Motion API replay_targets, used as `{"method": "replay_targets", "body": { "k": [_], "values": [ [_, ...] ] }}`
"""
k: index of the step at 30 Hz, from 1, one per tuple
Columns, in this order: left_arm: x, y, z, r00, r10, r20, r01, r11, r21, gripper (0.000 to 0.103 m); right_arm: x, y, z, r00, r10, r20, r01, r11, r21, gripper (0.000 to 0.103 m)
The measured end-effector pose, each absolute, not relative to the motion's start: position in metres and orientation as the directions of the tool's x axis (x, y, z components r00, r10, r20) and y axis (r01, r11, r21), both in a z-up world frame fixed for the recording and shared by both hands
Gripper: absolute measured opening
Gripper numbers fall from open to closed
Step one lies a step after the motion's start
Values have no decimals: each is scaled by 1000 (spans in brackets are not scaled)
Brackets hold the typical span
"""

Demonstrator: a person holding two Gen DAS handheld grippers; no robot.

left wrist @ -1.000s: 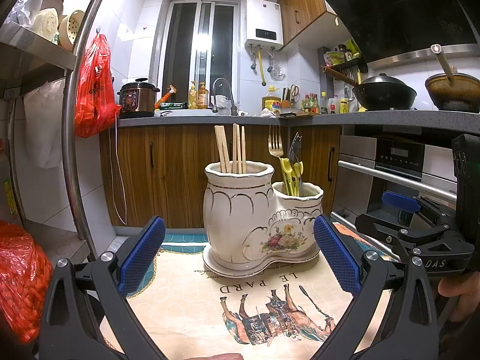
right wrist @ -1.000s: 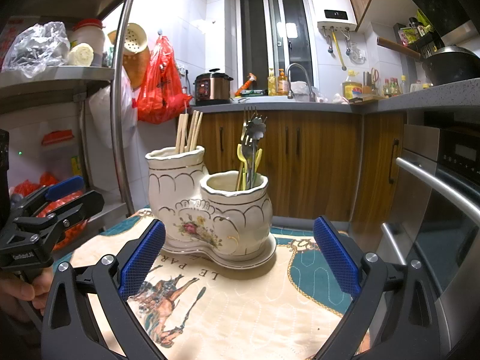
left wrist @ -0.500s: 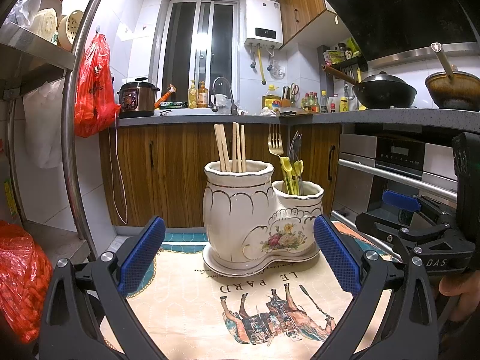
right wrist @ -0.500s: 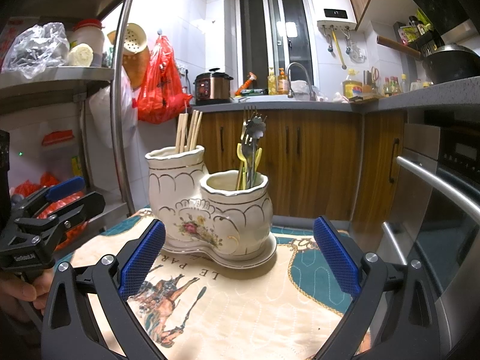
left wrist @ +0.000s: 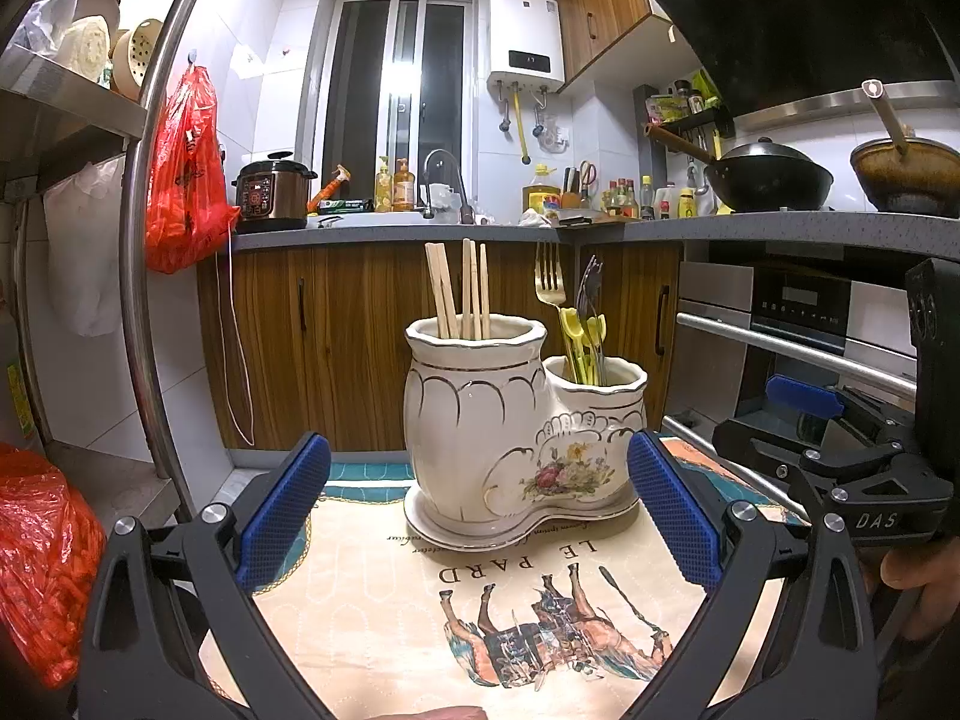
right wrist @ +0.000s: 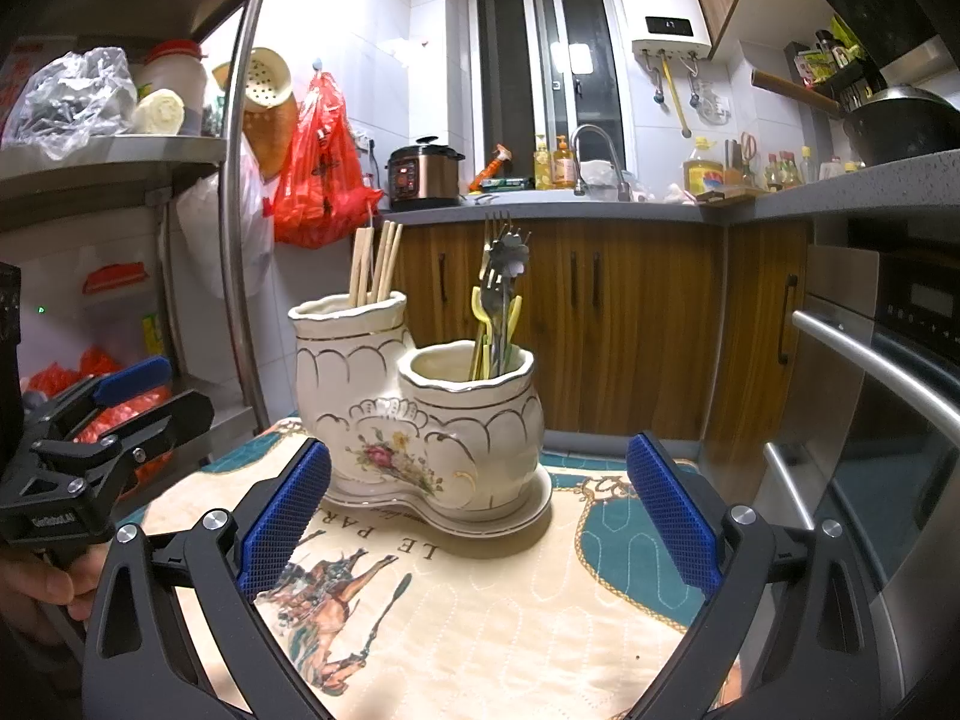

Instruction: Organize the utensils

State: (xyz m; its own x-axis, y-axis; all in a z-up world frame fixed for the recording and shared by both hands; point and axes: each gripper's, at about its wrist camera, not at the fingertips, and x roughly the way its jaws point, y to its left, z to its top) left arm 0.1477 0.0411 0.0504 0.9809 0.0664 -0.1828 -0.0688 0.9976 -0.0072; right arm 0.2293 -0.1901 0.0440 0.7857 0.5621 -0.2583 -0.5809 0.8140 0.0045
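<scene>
Facing the ceramic holder (left wrist: 516,420) of chopsticks (left wrist: 459,291) and forks (right wrist: 501,300), both tongs gape empty.

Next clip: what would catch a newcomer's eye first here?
The white ceramic double holder standing mid-mat, with chopsticks upright in its taller cup and forks and spoons in the shorter one. Both the left gripper and the right gripper are open and empty just short of it. A red plastic bag hangs beside the shelf rack.

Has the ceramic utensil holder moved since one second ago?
No. In the left wrist view the ceramic utensil holder stands at the same spot on the printed mat, just above the "LE PARD" lettering, as before.
</scene>
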Motion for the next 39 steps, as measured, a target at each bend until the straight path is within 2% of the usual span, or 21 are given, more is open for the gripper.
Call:
{"method": "replay_targets", "body": {
  "k": [11, 14, 16, 18, 21, 39],
  "values": [
    [149, 45, 52, 975, 73, -209, -76, 997, -6, 98, 230, -190, 44, 786, 561, -261, -579, 815, 5, 98],
    [157, 49, 51, 955, 115, -274, -109, 993, 37, 98, 233, -190, 43, 785, 548, -288, -571, 821, 6, 98],
    [164, 55, 48, 933, 148, -329, -134, 989, 65, 98, 239, -189, 40, 783, 522, -339, -557, 831, -6, 98],
    [172, 67, 43, 902, 162, -400, -151, 987, 60, 98, 242, -193, 39, 786, 509, -352, -541, 841, 9, 98],
    [176, 82, 38, 877, 179, -446, -179, 983, 43, 98, 247, -199, 38, 789, 494, -364, -524, 852, 22, 98],
    [174, 77, 42, 894, 162, -417, -151, 987, 60, 98, 247, -199, 36, 793, 487, -366, -518, 855, 16, 98]
  ]
}}
